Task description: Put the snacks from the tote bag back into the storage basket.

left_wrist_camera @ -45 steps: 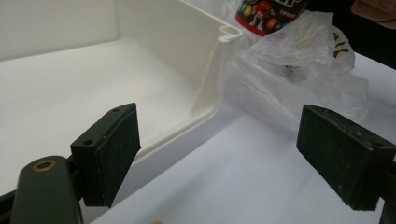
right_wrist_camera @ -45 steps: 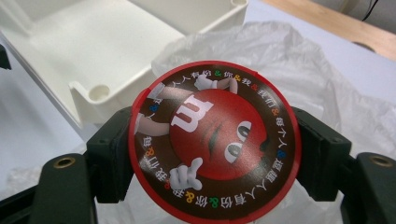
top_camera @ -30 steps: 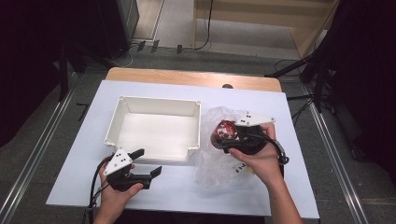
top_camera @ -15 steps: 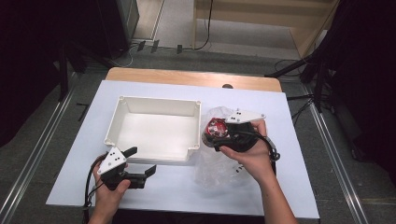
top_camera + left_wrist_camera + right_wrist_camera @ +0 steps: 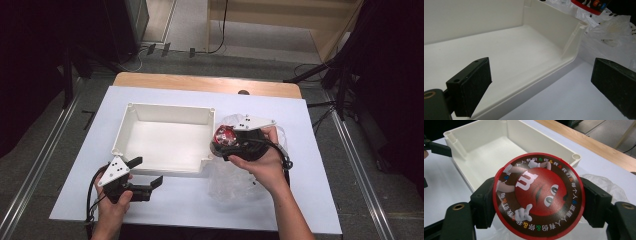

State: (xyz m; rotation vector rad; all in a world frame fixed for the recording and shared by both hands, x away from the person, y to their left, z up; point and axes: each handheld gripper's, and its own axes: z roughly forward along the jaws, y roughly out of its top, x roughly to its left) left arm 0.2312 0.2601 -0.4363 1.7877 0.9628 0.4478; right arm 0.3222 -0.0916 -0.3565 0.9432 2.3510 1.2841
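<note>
**Round candy tin pinched over the bin's corner**

High view: the right tool (image 5: pixel 226 141) pinches a round red-and-brown tin (image 5: pixel 223 135) just past the right near corner of the white bin (image 5: pixel 131 125), above a crumpled clear plastic bag (image 5: pixel 235 177) on the worktop (image 5: pixel 310 150). The tin lies at the tool's tip, on the side toward the bin. The left tool (image 5: pixel 148 172) hovers at the bin's near wall, well apart from the tin; its jaws have just been opening and stand spread with nothing between them.

Left gripper view: the left tool (image 5: pixel 541 82) has its two pads wide apart, straddling the bin's (image 5: pixel 554 25) rounded corner. Bare white worktop lies beyond the corner, and the bag (image 5: pixel 614 32) sits farther off.

Right gripper view: the tin (image 5: pixel 539 195) is clamped by its rim between the two jaws of the right tool (image 5: pixel 537 203), its printed lid facing the camera. Being round, it has no long axis. Past it the bin (image 5: pixel 514 135) stands open, its floor bare, and the worktop's wooden edge (image 5: pixel 599 147) runs behind it.
</note>
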